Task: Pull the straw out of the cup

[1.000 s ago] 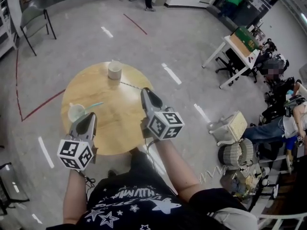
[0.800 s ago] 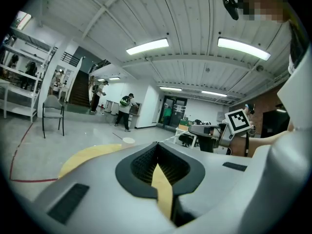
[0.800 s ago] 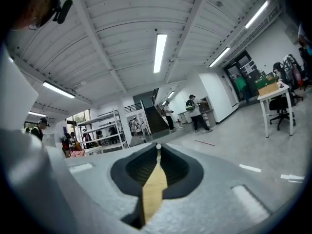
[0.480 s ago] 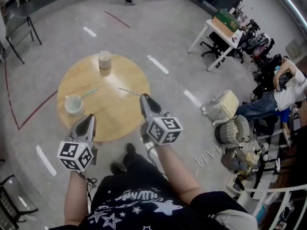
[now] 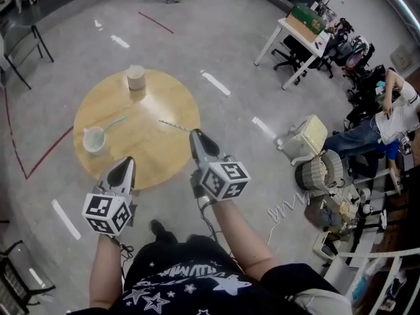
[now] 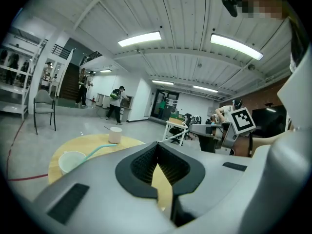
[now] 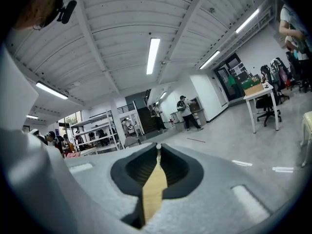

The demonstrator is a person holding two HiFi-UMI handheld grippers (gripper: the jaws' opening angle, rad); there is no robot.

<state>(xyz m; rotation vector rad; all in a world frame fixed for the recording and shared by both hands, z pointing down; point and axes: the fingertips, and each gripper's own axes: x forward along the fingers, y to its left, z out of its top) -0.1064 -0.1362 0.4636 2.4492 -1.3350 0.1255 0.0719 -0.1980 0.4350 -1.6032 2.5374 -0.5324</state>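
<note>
A round wooden table (image 5: 157, 156) carries a pale cup (image 5: 94, 140) at its left, with a teal straw (image 5: 115, 124) leaning out of it. A second, tan cup (image 5: 135, 77) stands at the far edge. My right gripper (image 5: 195, 134) hovers over the table's right edge, shut on the end of a thin pale straw (image 5: 174, 125) that sticks out to the left above the tabletop. My left gripper (image 5: 126, 161) is at the near edge, jaws shut and empty, short of the pale cup (image 6: 72, 161). That cup's teal straw (image 6: 100, 149) also shows in the left gripper view.
A black chair (image 5: 20, 38) stands at the far left. A white desk (image 5: 295, 35) with office chairs is at the far right. Seated people (image 5: 387, 120), a wicker basket (image 5: 308, 136) and clutter line the right side. Red tape (image 5: 46, 151) crosses the floor.
Both grippers have drawn back toward me, from over the tabletop to its near edge. The thin pale straw has travelled with the right gripper, away from the tan cup.
</note>
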